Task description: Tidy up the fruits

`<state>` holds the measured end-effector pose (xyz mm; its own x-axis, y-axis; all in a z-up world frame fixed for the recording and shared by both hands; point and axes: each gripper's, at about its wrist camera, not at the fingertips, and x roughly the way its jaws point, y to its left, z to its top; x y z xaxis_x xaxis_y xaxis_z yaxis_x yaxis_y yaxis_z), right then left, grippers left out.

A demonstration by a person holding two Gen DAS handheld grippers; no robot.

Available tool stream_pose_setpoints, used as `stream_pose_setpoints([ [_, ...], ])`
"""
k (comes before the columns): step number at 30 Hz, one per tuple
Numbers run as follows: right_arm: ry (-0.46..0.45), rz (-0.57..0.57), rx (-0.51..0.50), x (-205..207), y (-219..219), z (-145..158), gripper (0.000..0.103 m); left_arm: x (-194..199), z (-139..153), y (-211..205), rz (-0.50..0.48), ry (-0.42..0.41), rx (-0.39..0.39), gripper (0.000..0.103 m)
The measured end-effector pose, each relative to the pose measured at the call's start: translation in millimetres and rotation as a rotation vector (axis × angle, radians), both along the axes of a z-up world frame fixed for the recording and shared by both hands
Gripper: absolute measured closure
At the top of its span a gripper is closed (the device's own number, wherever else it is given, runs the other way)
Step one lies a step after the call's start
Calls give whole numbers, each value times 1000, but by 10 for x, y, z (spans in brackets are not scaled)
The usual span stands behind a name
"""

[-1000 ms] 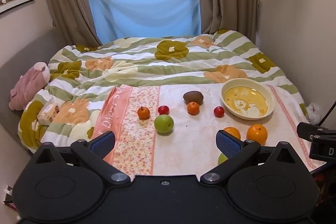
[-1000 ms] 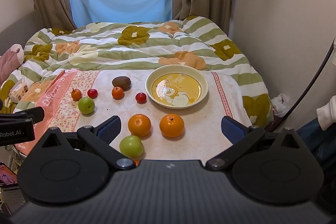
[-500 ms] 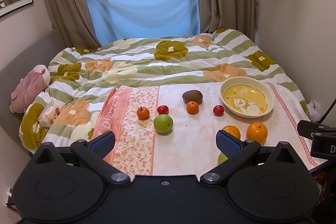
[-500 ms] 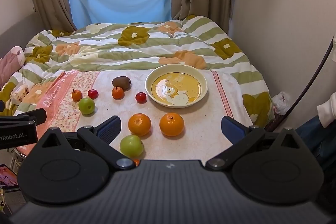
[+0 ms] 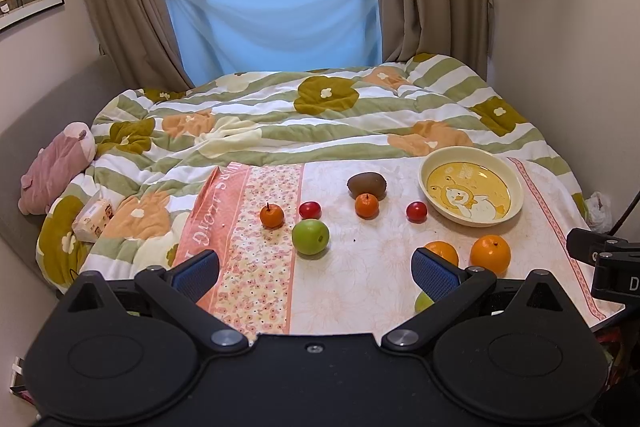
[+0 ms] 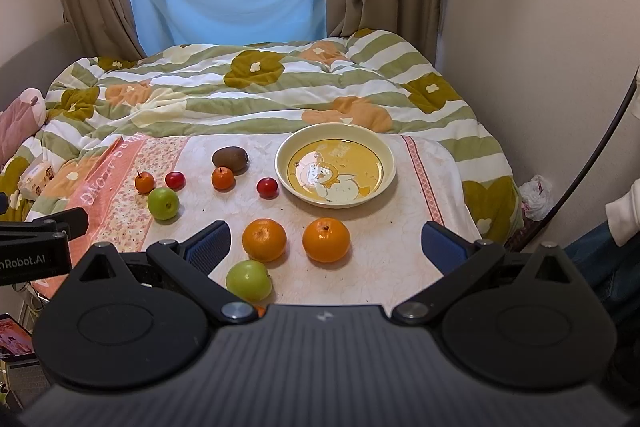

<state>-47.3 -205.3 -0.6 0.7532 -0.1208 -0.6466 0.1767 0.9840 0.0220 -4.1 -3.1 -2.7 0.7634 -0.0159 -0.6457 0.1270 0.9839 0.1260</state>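
Fruits lie on a pink patterned cloth [image 6: 384, 247] on the bed. A yellow bowl [image 6: 336, 165] [image 5: 471, 191] with a bear picture stands at the right, nothing in it. Two oranges [image 6: 326, 239] [image 6: 264, 239] and a green apple [image 6: 248, 279] lie near my right gripper [image 6: 324, 247], which is open and empty above the cloth's near edge. Another green apple [image 5: 310, 236], a kiwi [image 5: 366, 184], two small orange fruits [image 5: 272, 215] [image 5: 366, 205] and two red fruits [image 5: 310, 210] [image 5: 416, 211] lie further out. My left gripper [image 5: 316, 269] is open and empty.
A striped flowered quilt [image 5: 312, 119] covers the bed. A pink plush toy [image 5: 52, 167] and a tissue pack [image 5: 93, 214] lie at the left. A wall runs along the right, with a white plastic bag [image 6: 538, 197] on the floor. A curtained window is behind.
Both views have shifted slightly, so the bed and fruits sit a little lower in the frames. The fruits and bowl have not moved. Both grippers stay open.
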Motion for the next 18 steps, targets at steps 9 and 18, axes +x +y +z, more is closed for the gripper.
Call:
stream_pose_setpoints([
  [9, 1, 0, 2, 28, 4, 2, 0, 3, -7, -6, 1, 0, 2, 0],
  [18, 3, 0, 3, 43, 3, -12, 0, 44, -44, -17, 2, 0, 3, 0],
])
